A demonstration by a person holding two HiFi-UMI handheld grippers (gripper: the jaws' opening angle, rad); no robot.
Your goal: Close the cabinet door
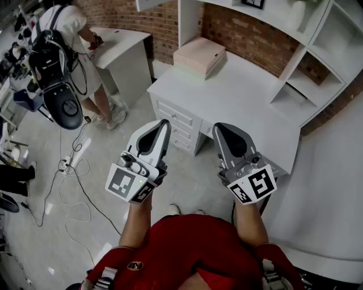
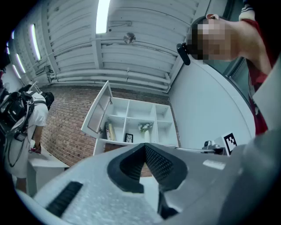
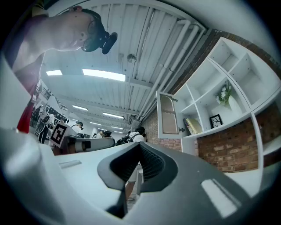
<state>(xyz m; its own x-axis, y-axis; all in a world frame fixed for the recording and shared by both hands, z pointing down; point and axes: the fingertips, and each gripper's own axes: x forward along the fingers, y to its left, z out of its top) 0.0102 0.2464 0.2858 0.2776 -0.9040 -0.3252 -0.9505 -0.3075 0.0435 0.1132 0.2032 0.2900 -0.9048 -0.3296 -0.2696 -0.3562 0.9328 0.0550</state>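
Note:
The white wall cabinet (image 2: 140, 123) hangs above the desk on a brick wall. Its glass-paned door (image 2: 97, 110) at the left end stands swung open. In the right gripper view the same door (image 3: 167, 115) juts out from the shelves. From the head view only its top edge (image 1: 154, 4) shows. My left gripper (image 1: 165, 122) and right gripper (image 1: 218, 126) hover side by side in front of the desk, well short of the door. Both point slightly upward. The left gripper (image 2: 145, 146) and the right gripper (image 3: 139, 145) each have their jaws shut with nothing between them.
A white desk (image 1: 238, 96) with drawers (image 1: 178, 122) stands just ahead, a pale flat box (image 1: 199, 55) on it. Another person (image 1: 68, 28) stands at a second white table (image 1: 122, 42) to the left. Cables (image 1: 74, 170) trail over the floor on the left.

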